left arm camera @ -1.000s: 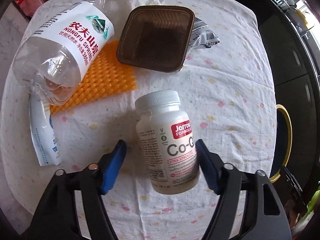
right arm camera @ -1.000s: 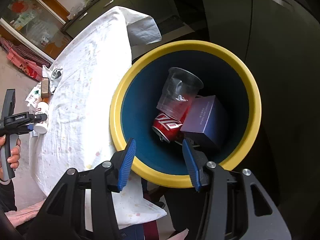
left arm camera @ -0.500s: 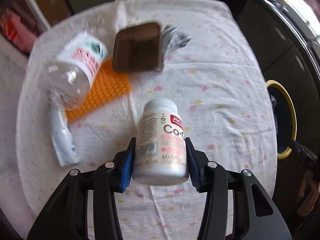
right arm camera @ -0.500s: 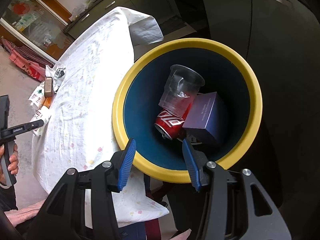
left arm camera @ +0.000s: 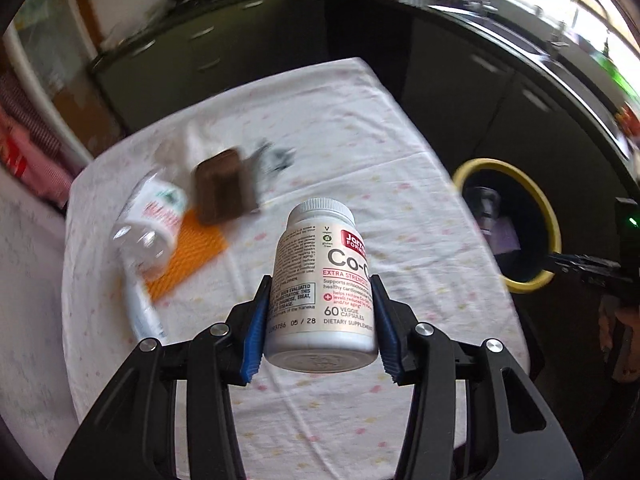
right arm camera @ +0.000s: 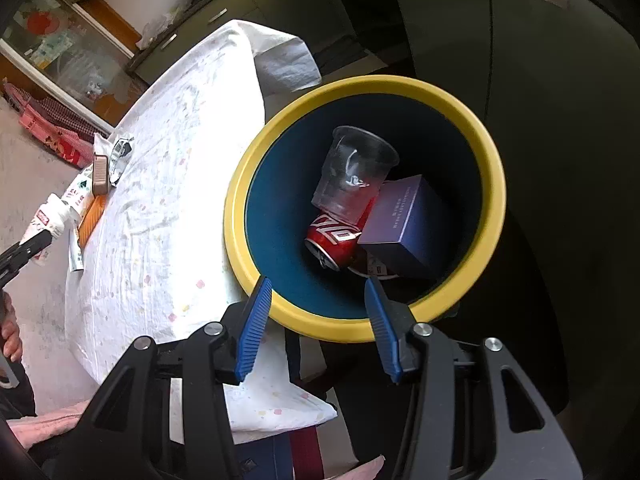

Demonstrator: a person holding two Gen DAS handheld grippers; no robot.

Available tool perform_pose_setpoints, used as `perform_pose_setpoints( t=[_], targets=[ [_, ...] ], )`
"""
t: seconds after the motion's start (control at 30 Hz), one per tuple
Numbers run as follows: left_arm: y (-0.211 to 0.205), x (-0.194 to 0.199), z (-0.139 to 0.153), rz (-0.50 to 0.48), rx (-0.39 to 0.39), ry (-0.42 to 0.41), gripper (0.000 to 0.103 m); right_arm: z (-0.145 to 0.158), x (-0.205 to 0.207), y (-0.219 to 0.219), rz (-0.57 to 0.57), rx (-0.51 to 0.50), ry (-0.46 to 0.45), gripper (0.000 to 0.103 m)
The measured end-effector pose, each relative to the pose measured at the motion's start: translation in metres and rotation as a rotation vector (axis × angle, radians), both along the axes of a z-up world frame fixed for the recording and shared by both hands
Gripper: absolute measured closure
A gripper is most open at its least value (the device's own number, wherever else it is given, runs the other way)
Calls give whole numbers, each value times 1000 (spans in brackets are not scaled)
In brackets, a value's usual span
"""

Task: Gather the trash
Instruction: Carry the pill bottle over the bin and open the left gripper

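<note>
A cloth-covered surface point(left arm camera: 340, 128) stood in a dark kitchen. Above it, the left tongs point(left arm camera: 318, 334) clenched a white supplement bottle point(left arm camera: 322, 288) low on its body. The yellow-rimmed bin point(right arm camera: 494, 184) waited beside the surface, the right tongs point(right arm camera: 316, 326) released above it. The smooth bottle might slip short of the bin.
</note>
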State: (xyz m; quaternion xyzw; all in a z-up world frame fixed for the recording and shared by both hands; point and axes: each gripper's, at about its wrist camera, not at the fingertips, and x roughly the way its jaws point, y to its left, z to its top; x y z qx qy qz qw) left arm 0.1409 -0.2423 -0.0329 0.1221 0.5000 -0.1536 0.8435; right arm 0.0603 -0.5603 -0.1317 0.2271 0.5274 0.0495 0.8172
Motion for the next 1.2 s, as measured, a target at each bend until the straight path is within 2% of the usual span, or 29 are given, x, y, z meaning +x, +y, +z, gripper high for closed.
perform_pose_setpoints(
  t=[0.23, 0.4, 0.5, 0.7, 0.73, 0.8, 0.97, 1.07, 1.2],
  targets=[
    [-90, -9, -1, -195, -54, 41, 56, 10, -26, -16, -45, -13, -25, 56],
    [-171, -2, -26, -319, -72, 89, 56, 14, -54, -29, -87, -20, -29, 56],
    [-212, 4, -49, -368, -71, 137, 56, 14, -67, -37, -111, -20, -24, 56],
    [-261, 21, -87, -382, -59, 139, 55, 12, -75, -50, -149, -16, -15, 52],
    [-264, 24, -90, -384, -64, 136, 45, 11, -73, -50, -152, -15, -13, 52],
    [-265, 29, -94, -373, -75, 119, 32, 11, -70, -50, -152, -13, -13, 52],
    [-232, 20, -72, -374, -151, 92, 32, 12, -62, -44, -127, -15, -9, 52],
    [-194, 9, -48, -370, -211, 32, 25, 13, -57, -36, -108, -21, -12, 52],
    [-132, -12, -15, -342, -274, -105, 19, 15, -43, -20, -74, -33, -2, 52]
  ],
)
